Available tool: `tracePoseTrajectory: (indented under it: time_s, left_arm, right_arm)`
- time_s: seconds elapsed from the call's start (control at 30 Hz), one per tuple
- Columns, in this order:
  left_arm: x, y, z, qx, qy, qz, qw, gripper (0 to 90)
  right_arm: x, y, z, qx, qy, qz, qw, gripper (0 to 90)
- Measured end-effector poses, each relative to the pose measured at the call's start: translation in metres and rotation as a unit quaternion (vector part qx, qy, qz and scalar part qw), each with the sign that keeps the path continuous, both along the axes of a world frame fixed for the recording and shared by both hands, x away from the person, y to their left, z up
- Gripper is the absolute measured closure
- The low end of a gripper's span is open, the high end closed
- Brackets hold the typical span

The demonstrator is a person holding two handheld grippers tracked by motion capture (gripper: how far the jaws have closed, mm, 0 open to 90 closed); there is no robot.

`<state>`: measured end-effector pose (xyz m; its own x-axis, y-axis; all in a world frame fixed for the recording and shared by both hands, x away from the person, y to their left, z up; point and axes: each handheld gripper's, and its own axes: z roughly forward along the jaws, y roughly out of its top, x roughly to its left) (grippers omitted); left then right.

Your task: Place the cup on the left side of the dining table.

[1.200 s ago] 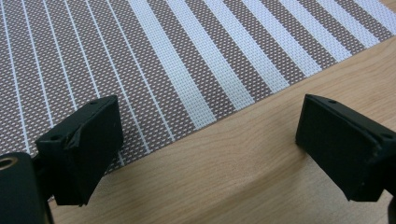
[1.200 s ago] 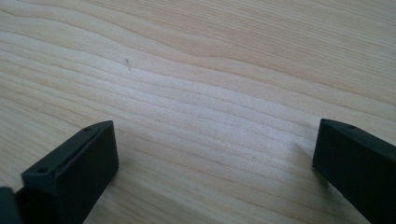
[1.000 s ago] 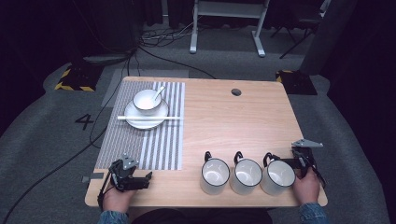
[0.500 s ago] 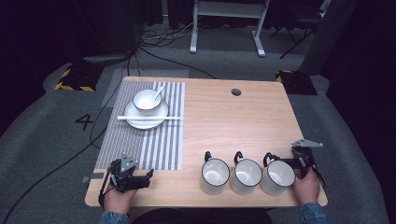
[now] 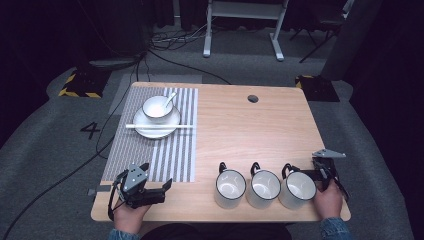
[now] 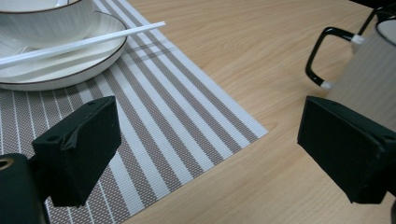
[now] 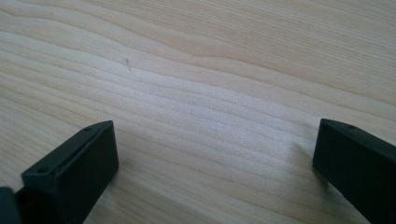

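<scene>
White mugs stand in a row from above: my right gripper [image 5: 306,175] rests just beside the rightmost mug [image 5: 297,189], nearer than my left gripper [image 5: 159,187]. Along my left jaws, spread wide, the leftmost mug [image 6: 369,65] sits ahead-right, handle toward me. My right jaws gape over bare table [image 7: 210,93].

Three mugs [image 5: 263,188] stand right of the placemat [image 5: 155,135].

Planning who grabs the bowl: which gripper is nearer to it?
Left. The left gripper sits at the placemat's near edge, directly below the bowl; the right gripper is far across, beside the rightmost mug.
</scene>
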<state>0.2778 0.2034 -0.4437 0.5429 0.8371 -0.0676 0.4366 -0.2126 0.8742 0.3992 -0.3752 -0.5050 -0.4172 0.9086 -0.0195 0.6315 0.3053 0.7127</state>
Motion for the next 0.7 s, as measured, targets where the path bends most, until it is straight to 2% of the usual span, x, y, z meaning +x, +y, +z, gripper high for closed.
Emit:
tracePoseTrajectory:
  time_s: [0.1, 0.37, 0.6, 0.7]
  left_arm:
    - [-0.004, -0.003, 0.007, -0.009, -0.001, -0.003, 1.0000, 6.8]
    - [-0.006, -0.011, 0.012, -0.007, -0.001, -0.012, 0.9999, 6.8]
    - [-0.002, -0.032, 0.013, -0.003, 0.005, -0.048, 0.9989, 6.8]
    - [-0.002, -0.043, 0.015, -0.009, 0.016, -0.067, 0.9976, 6.8]
  right_arm:
    - [0.000, 0.000, 0.000, 0.000, -0.001, 0.000, 1.0000, 0.2]
    - [0.000, 0.000, 0.000, 0.002, 0.000, -0.001, 1.0000, 0.2]
    - [0.000, 0.000, 0.000, 0.000, -0.001, -0.001, 1.0000, 0.2]
    - [0.000, 0.000, 0.000, 0.000, -0.001, -0.001, 1.0000, 0.2]
